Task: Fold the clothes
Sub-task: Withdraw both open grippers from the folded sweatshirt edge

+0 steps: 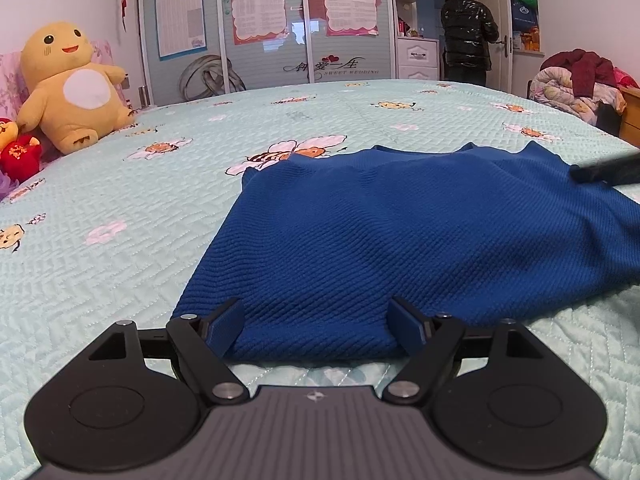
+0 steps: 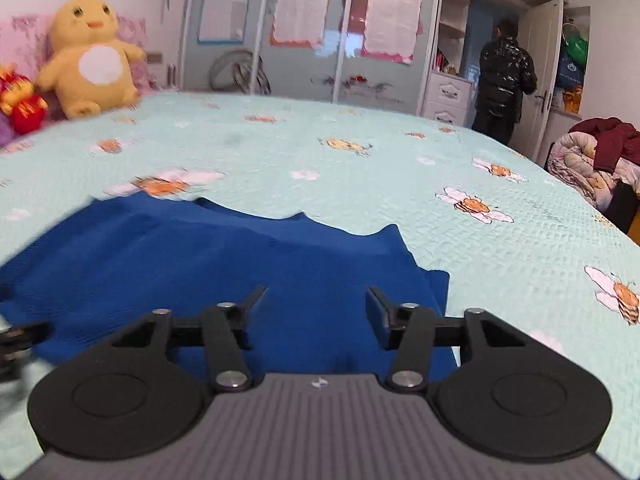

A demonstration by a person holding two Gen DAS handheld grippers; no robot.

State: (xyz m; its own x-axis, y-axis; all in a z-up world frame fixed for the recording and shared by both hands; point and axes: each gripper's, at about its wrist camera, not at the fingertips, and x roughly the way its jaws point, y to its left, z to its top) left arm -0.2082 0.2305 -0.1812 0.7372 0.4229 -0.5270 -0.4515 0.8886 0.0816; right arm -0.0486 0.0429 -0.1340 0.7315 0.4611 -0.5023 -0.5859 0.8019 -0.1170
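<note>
A blue knitted sweater lies flat on the bed, partly folded, with its near hem toward me. In the left wrist view my left gripper stands open, its two fingers either side of the hem's left corner and not pressing it. A dark part of the right gripper shows over the sweater's far right edge. In the right wrist view the sweater spreads to the left and below; my right gripper hovers open over its right part, nothing pinched. The left gripper shows blurred at the left edge.
The bed has a light green quilt with bee and flower prints. A yellow plush toy and a red one sit at the far left. A person in a black jacket stands at the wardrobe. Piled bedding lies at the right.
</note>
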